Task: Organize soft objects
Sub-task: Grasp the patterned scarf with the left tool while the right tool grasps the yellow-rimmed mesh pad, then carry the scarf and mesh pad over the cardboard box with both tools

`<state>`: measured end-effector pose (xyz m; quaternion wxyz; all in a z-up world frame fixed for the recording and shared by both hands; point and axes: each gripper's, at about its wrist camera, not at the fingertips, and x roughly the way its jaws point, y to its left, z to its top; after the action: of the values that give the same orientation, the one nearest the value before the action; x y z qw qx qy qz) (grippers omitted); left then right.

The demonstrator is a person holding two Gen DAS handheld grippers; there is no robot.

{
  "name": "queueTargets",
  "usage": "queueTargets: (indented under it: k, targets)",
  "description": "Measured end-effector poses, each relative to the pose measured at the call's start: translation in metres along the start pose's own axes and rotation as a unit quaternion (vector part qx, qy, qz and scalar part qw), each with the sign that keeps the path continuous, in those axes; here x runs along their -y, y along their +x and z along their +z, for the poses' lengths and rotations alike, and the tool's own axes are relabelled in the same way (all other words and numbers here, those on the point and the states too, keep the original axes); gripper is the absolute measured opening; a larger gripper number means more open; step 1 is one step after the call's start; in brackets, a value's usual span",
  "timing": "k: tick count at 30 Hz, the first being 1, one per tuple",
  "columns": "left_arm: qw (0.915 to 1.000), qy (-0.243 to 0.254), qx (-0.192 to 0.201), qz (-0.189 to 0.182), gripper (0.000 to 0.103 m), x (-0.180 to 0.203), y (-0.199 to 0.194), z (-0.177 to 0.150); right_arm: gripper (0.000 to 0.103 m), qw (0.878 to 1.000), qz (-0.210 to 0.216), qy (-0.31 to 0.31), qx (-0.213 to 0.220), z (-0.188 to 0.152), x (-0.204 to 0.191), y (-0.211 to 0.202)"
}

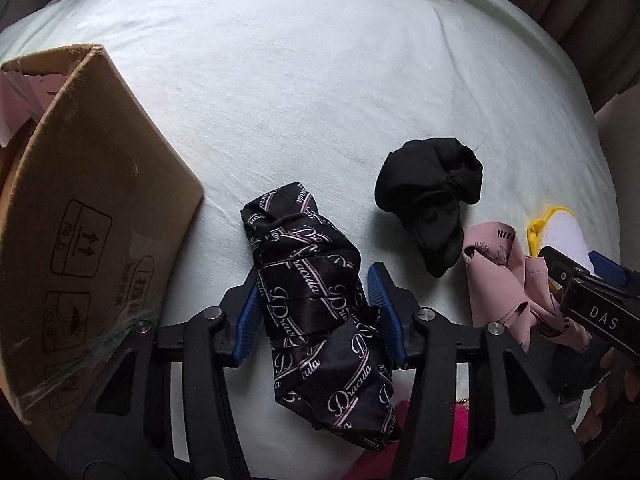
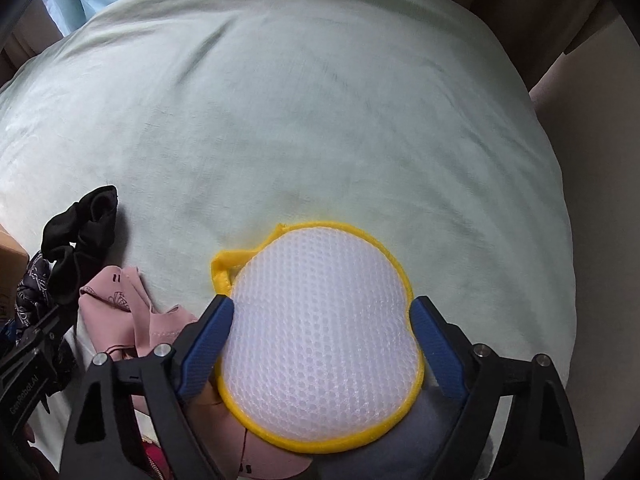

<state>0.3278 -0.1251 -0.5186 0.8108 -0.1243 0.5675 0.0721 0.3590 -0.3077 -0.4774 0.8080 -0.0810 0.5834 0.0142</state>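
1. The pale green bedsheet carries all the loose items; none of those in view has reached the cardboard box, which stands at the left edge of the left wrist view. Something pink shows inside its top, too little to identify. By my reading the sorting is at an early stage, with at least four soft things still out.
2. The left gripper straddles the black printed cloth, a knotted bundle with white script lettering. Its blue pads sit narrow, pressing the bundle's flanks.
3. The right gripper has its jaws set fairly wide around the white mesh pad with yellow trim; both pads dent its edges, so it looks gripped, though it still lies low over the bed.
4. Left on the sheet with no gripper on them: the pink cloth and the black scrunchie, between the two grippers.
5. Only the left wrist view shows the box face and its printed handling marks; only the right wrist view shows the mesh pad whole, with its yellow loop.
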Motion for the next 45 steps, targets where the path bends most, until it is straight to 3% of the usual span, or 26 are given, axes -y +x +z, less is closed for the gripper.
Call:
queueTargets:
  k: [3,10,15,22,32,40,45]
  targets:
    - [0.9999,-0.007,-0.002,-0.008,0.034,-0.008,0.0,0.003,0.071,1.0,0.008,0.003,0.002,-0.001,-0.002,-0.004]
    - [0.9999,-0.002,-0.001,-0.014,0.032,-0.014,-0.008,0.005,0.047,1.0,0.02,0.0,0.011,0.001,-0.013,-0.009]
    - [0.9996,0.008,0.011,-0.026,0.032,-0.021,-0.023,0.01,0.046,0.999,0.023,0.019,0.044,0.004,-0.012,-0.04]
    - [0.9977,0.012,0.042,-0.053,0.032,-0.026,-0.073,0.014,0.044,0.996,0.026,0.036,0.079,0.003,-0.01,-0.097]
    - [0.9872,0.052,0.105,-0.108,0.032,-0.03,-0.197,0.024,0.043,0.987,0.033,0.049,0.146,-0.015,-0.015,-0.22]
    - [0.9792,0.086,0.147,-0.11,0.032,-0.074,-0.296,0.033,0.043,0.979,0.058,0.059,0.187,-0.031,-0.061,-0.317]
    - [0.9781,0.099,0.146,-0.11,0.032,-0.121,-0.325,0.046,0.043,0.977,0.08,0.074,0.185,-0.034,-0.108,-0.341]
